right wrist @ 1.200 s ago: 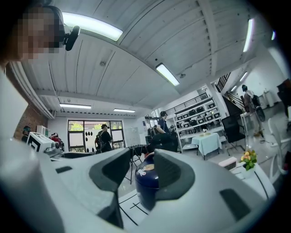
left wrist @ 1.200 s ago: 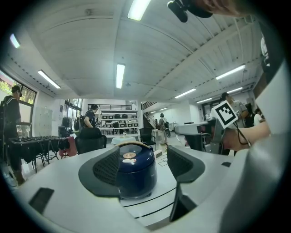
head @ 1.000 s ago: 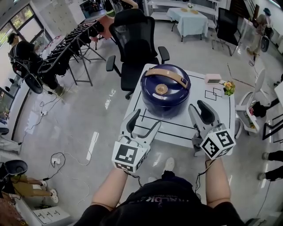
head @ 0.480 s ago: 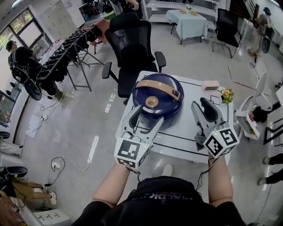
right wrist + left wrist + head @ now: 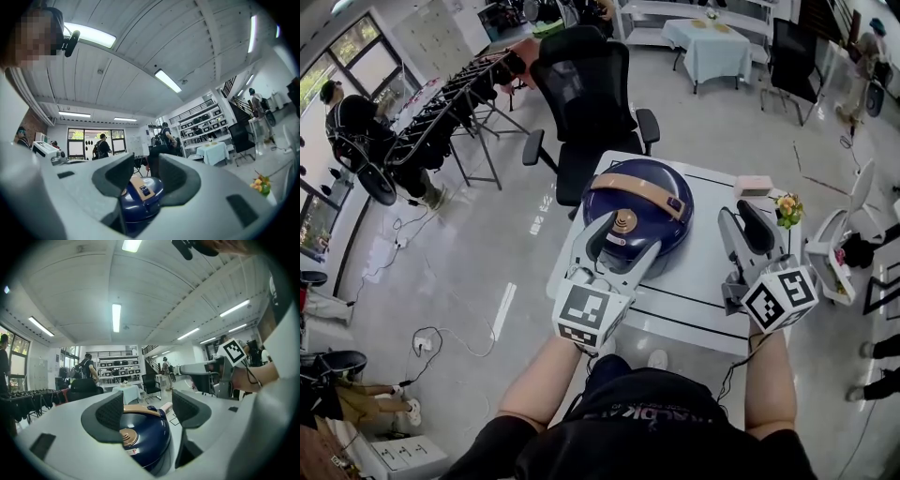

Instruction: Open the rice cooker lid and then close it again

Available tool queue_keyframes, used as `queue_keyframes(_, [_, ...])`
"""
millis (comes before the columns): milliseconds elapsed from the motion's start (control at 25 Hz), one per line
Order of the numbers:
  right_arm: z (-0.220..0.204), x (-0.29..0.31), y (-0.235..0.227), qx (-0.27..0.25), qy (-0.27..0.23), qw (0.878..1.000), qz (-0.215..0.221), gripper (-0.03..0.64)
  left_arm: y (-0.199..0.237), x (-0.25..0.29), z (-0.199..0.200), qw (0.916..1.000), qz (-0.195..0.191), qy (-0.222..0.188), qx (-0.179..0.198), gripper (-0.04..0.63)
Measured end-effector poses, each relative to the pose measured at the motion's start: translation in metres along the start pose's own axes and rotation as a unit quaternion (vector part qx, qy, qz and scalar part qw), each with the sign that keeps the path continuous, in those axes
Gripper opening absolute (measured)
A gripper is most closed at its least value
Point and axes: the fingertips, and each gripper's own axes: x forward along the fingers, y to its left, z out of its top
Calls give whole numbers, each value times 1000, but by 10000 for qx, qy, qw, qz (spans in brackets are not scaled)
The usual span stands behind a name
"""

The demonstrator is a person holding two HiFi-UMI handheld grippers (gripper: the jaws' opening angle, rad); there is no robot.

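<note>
The left tool (image 5: 629, 234) is hovering over the near side of the rice cooker (image 5: 639, 202) with its jaws standing apart and gripping nothing; in the left gripper view the cooker's dark blue dome and its brass knob (image 5: 126, 437) are showing in the gap between the jaws. Whether either jaw is touching the lid cannot be told. The right tool (image 5: 747, 221) is hanging to the right of the cooker, clear of it, above the desk (image 5: 703, 274), its jaws also parted and empty; the right gripper view is looking across at the cooker's side, where a tan strip with a dark button (image 5: 141, 188) is showing through the gap. The cooker is sitting on the desk with its lid closed and a tan handle (image 5: 637, 185) lying across the top. Right of the cooker, a small pink box (image 5: 753, 186) and a bunch of flowers (image 5: 787, 208) are resting near the desk's edge. Beyond the cooker a black office chair (image 5: 589, 94) is standing against the desk
</note>
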Motion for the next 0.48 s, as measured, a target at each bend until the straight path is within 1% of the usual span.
queue_keyframes(240, [-1,20,2,-54,-13,9999,-110,150,22,10,-4,9999,-121,18,49,314])
queue_keyframes(480, [-6,45,2,17,-53,9992,-405,150,50,25,-4,9989,-419,20,190,314])
